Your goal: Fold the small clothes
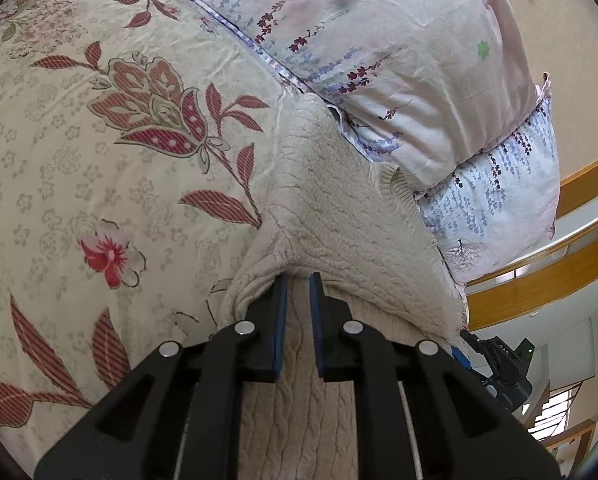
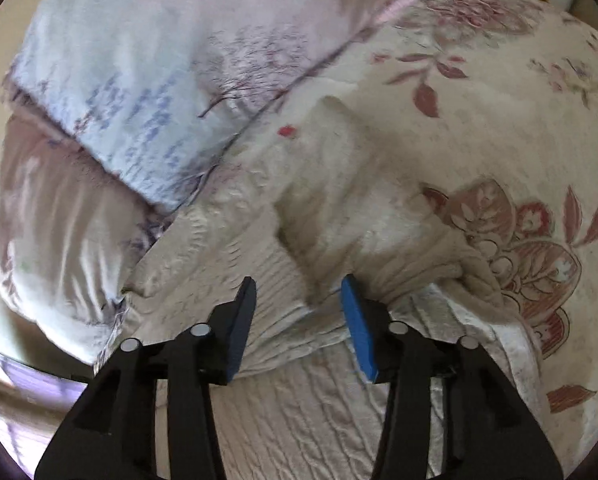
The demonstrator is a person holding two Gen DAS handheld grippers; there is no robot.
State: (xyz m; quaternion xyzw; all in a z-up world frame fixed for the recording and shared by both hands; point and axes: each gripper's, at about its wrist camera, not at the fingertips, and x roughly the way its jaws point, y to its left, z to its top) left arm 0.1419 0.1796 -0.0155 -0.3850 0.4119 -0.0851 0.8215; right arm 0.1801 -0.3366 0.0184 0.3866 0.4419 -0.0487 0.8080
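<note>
Cream cable-knit sweater (image 1: pixel 339 208) lay on a bed w/ a floral quilt (image 1: pixel 99 152), partly folded: a fuzzy inner-side flap was turned over the ribbed knit below it. The sweater sat at the quilt's edge, right up against a stack of pillows (image 1: pixel 379 40) in pale pink and blue-flower covers; one sweater corner reached under the pillow edge.

Left gripper (image 1: pixel 298 280) was clenched on a fold of the sweater, blue pads nearly together w/ knit pinched between them at the flap's lower edge. Ribbed fabric ran down between the fingers toward the camera.

Right gripper (image 2: pixel 299 284) had its jaws parted, blue pads apart over the sweater (image 2: pixel 339 220); bunched knit lay between and ahead of the fingertips, but the pads did not press on it. That view was motion-blurred, so fine contact was hard to tell. In the left wrist view the right gripper (image 1: pixel 499 364) showed at the lower right, beyond the sweater's edge.

Around: pillows (image 2: pixel 139 80) crowded the sweater's far side, leaving little room there; the quilt (image 2: pixel 479 120) spread open on the other side. A wooden rail (image 1: pixel 539 292) and beige wall (image 1: pixel 571 80) stood past the bed.
</note>
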